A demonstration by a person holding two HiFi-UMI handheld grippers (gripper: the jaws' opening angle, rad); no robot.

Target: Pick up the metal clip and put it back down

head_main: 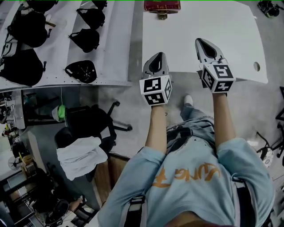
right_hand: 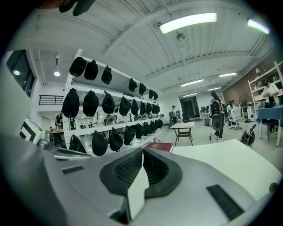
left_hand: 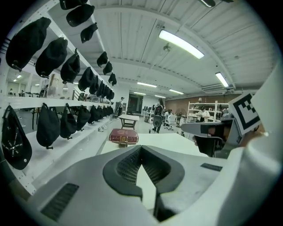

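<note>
A small brass-coloured metal clip (head_main: 162, 16) lies on the white table (head_main: 222, 40) at its far edge, against a dark red book (head_main: 162, 5). From the left gripper view the book (left_hand: 124, 135) lies straight ahead, well beyond the jaws. My left gripper (head_main: 159, 56) hovers at the table's near edge, shut with nothing in it (left_hand: 140, 149). My right gripper (head_main: 200, 42) is over the table's near part, a little further in, also shut and empty (right_hand: 142, 152). Both are far short of the clip.
White shelves (head_main: 111, 48) with several black caps (head_main: 86, 39) stand to the left of the table. An office chair with a white cloth (head_main: 82, 155) is on the floor at the lower left. The table has a cable hole (head_main: 257, 66) near its right end.
</note>
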